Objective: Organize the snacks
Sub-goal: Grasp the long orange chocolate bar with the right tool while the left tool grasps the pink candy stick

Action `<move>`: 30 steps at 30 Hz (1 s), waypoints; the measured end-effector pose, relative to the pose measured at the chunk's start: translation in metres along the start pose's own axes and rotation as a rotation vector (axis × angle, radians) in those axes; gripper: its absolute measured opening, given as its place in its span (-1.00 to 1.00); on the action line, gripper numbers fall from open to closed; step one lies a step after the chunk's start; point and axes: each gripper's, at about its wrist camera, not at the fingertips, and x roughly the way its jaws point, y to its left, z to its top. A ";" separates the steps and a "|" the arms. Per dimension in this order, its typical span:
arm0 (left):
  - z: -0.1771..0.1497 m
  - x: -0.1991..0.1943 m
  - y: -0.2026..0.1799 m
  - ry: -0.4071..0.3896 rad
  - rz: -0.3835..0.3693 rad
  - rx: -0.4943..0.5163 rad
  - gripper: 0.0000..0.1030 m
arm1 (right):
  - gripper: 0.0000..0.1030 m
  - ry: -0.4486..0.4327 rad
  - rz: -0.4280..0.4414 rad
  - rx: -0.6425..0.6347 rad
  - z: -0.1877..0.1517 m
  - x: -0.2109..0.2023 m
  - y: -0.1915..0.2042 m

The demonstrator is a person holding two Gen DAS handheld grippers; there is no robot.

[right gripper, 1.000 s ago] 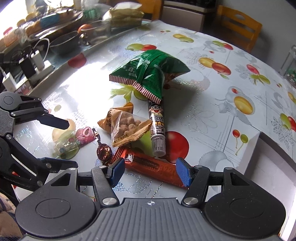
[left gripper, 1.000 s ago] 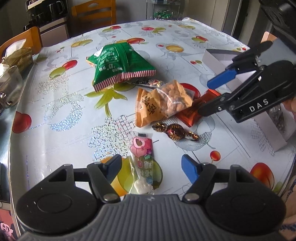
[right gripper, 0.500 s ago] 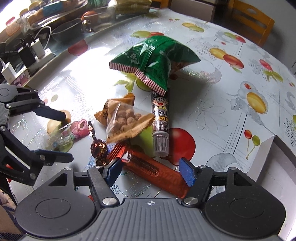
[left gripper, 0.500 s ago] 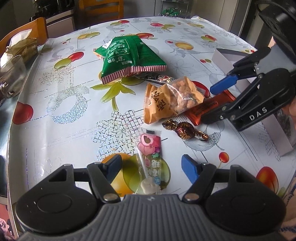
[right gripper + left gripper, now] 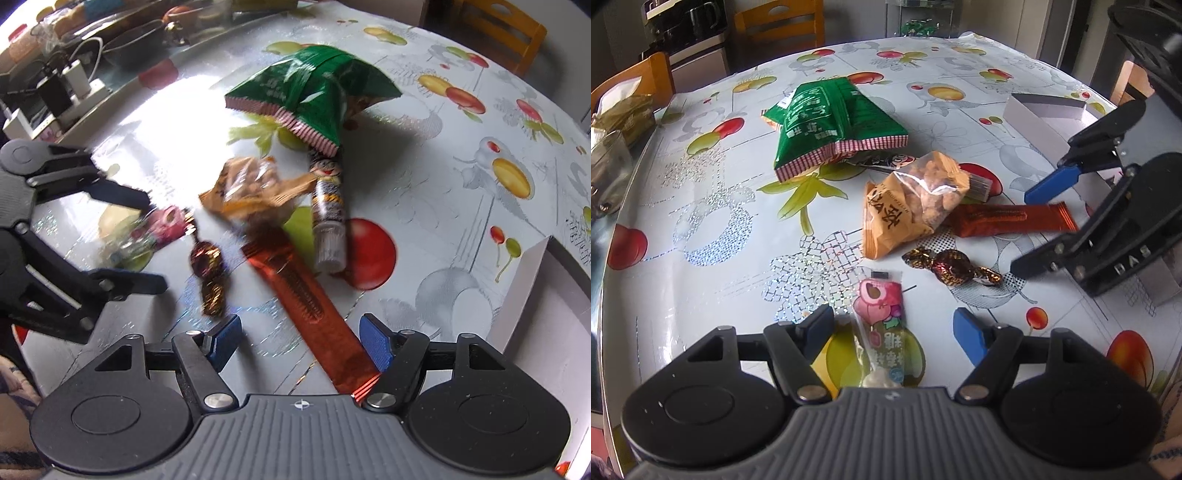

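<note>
Tablecloth (image 5: 701, 295) bare left; white box (image 5: 1045, 110) right edge; snacks mid-table.

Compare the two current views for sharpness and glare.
Left wrist view: sharp, evenly lit, print on the green bag readable. Right wrist view: motion-blurred, the orange snack pack smeared, and glare whites out the tablecloth left of the green bag.

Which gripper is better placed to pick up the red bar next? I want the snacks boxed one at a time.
Right. The right gripper is open with the red bar lying between its fingers. The left gripper is open around the pink candy packet, farther from the bar.
</note>
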 end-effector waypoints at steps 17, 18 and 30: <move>-0.005 -0.003 -0.007 -0.009 -0.021 0.027 0.28 | 0.10 -0.045 -0.007 -0.041 0.004 0.003 0.008; -0.005 -0.003 -0.007 -0.012 -0.021 0.026 0.25 | 0.07 -0.046 -0.005 -0.044 0.004 0.003 0.008; -0.006 -0.009 -0.002 -0.016 -0.005 0.001 -0.53 | -0.13 -0.055 -0.007 -0.038 -0.001 -0.001 0.011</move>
